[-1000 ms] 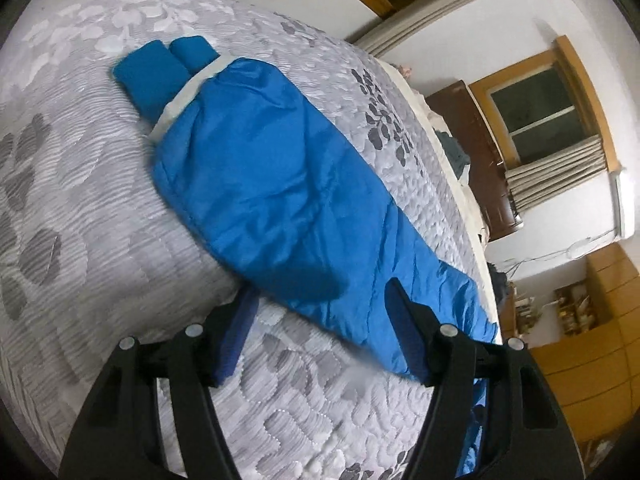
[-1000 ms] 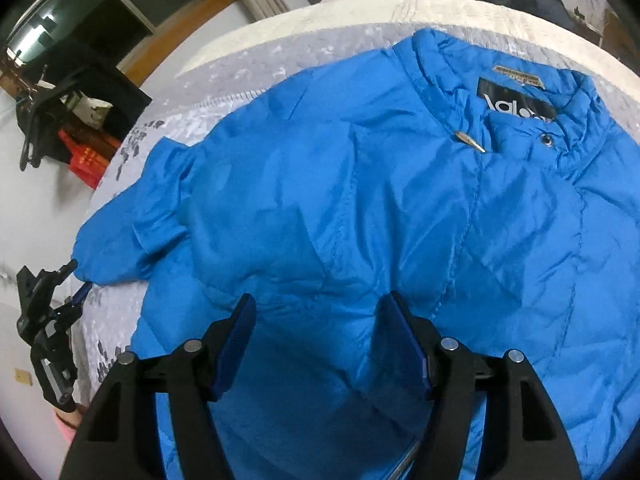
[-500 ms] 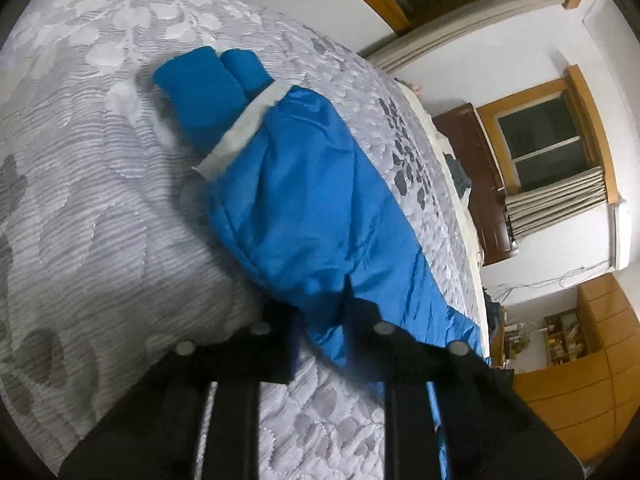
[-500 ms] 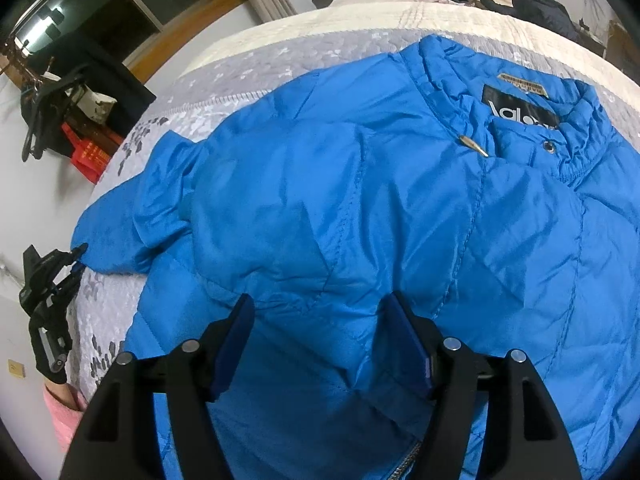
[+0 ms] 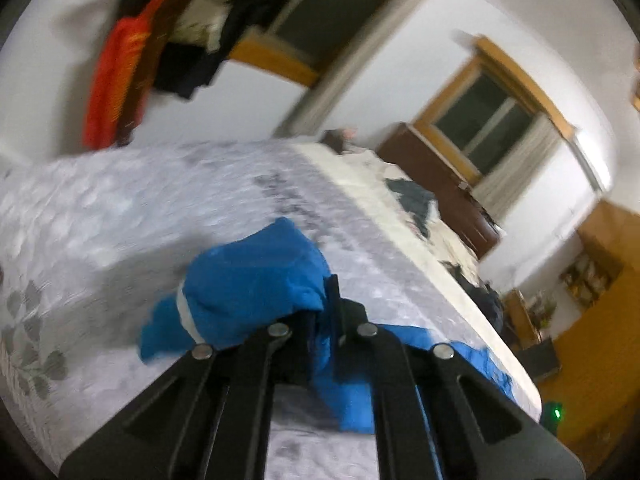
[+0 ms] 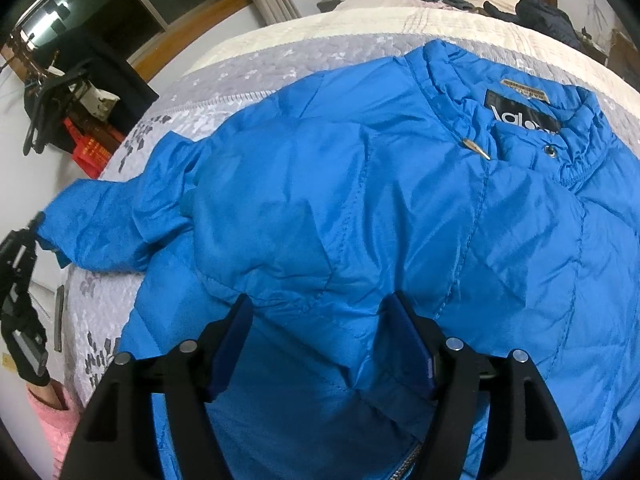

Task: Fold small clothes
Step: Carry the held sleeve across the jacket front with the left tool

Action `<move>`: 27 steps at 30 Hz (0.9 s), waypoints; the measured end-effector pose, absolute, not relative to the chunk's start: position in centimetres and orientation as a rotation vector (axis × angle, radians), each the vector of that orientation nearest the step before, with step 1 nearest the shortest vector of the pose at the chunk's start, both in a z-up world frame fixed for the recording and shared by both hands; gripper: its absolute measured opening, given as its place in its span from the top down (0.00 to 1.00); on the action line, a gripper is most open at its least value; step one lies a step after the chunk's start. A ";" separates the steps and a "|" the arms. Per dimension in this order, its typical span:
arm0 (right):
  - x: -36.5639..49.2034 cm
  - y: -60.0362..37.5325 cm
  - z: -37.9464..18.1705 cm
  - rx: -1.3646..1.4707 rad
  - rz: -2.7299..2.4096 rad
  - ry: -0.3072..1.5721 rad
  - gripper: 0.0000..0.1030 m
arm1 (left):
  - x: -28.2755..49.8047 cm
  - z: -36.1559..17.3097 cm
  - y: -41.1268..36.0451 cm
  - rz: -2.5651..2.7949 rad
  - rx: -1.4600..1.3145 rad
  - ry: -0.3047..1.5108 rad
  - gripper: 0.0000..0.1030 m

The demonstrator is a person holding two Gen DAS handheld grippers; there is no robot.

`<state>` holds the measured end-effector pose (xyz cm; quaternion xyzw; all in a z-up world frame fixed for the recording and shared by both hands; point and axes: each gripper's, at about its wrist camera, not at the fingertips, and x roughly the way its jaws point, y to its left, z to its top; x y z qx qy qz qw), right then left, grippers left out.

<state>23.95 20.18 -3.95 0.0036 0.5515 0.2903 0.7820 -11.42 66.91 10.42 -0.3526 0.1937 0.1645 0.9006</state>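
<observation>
A grey patterned bedspread [image 6: 248,64] is seen covering the bed, and on it a blue padded jacket [image 6: 400,208] is spread front-up, its collar [image 6: 520,120] at the far side of the right wrist view and its zip running back toward the camera. One sleeve [image 6: 120,220] is stretched out to the left of the body in that view, its long axis lying crosswise to the zip line. The sleeve's end is bunched and raised off the bedspread in the left gripper [image 5: 322,316], whose jaws are pressed together on the fabric just behind the pale cuff band [image 5: 186,316]. The right gripper [image 6: 320,344] is held over the lower chest with its jaws spread and nothing between them. The coming fold is judged to depend on the left side: the sleeve would have to be carried inward across the body, toward the zip, while the trunk is steadied from the right.
</observation>
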 end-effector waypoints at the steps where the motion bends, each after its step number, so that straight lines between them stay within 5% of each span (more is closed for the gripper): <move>1: 24.0 20.1 -3.9 0.017 0.628 1.191 0.31 | -11.0 10.9 66.0 0.322 -0.704 0.402 0.98; 27: 22.7 15.8 -1.2 0.044 0.571 1.138 0.34 | 2.4 8.5 42.7 -0.119 -0.270 0.608 0.98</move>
